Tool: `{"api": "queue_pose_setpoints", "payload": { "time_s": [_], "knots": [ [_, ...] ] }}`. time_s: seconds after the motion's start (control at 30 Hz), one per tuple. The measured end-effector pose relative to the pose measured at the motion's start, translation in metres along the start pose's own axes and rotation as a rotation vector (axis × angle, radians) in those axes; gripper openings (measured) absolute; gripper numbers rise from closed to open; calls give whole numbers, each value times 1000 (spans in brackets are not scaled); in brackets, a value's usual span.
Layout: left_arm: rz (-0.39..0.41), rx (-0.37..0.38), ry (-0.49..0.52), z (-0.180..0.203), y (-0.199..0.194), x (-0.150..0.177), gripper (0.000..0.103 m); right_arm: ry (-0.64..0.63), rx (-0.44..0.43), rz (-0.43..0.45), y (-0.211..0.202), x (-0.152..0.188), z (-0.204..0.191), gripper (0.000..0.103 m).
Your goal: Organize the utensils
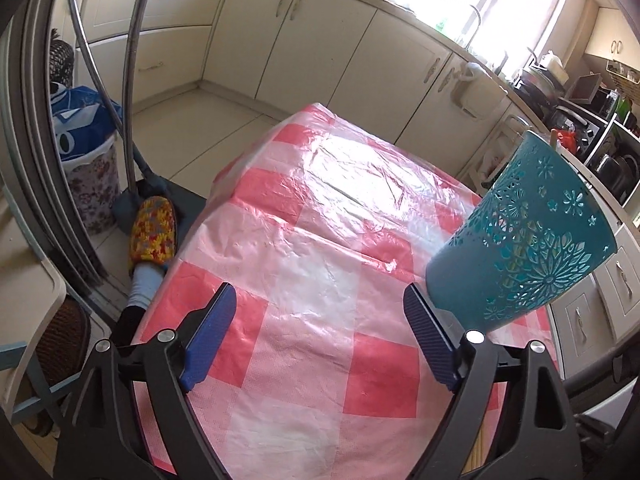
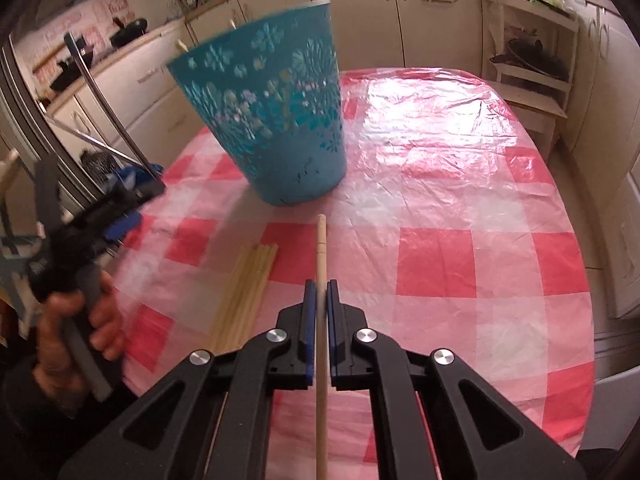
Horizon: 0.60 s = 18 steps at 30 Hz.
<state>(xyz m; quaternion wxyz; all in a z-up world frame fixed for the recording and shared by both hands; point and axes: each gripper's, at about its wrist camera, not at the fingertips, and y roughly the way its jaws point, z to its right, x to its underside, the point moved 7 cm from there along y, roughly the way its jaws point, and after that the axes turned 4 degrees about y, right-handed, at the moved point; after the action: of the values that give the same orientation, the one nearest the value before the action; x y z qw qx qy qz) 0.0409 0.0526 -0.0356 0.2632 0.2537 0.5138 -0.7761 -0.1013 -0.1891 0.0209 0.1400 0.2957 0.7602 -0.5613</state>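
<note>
Right gripper (image 2: 320,292) clamps one chopstick (image 2: 321,240), about five more (image 2: 250,280) lie beside one teal holder (image 2: 276,120), left gripper (image 1: 320,320) wide and empty.

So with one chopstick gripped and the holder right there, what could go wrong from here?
1. The right tongs pinch the chopstick with a long length ahead of them; it could pivot or slip.
2. The teal holder looks tilted; a nudge on its rim might tip it.
3. The loose chopsticks lie near the table edge and could roll off.
</note>
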Motion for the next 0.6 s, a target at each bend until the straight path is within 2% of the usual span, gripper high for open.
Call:
{"api": "queue_pose_setpoints", "payload": {
  "time_s": [0.13,0.27,0.4,0.5,0.6],
  "knots": [
    [-10,6,3,1,2,2,82,105,-232,97,-46,-37,-14,6],
    [-17,10,10,4,3,2,82,111,-330,241,-81,-96,-37,6],
    [-23,9,12,4,4,3,82,66,-310,389,-90,-160,-65,6],
    [-22,8,18,5,5,3,82,47,-218,477,-70,-202,-73,6],
    [-13,1,30,7,3,3,82,51,-123,502,-43,-227,-67,6]
  ]
}}
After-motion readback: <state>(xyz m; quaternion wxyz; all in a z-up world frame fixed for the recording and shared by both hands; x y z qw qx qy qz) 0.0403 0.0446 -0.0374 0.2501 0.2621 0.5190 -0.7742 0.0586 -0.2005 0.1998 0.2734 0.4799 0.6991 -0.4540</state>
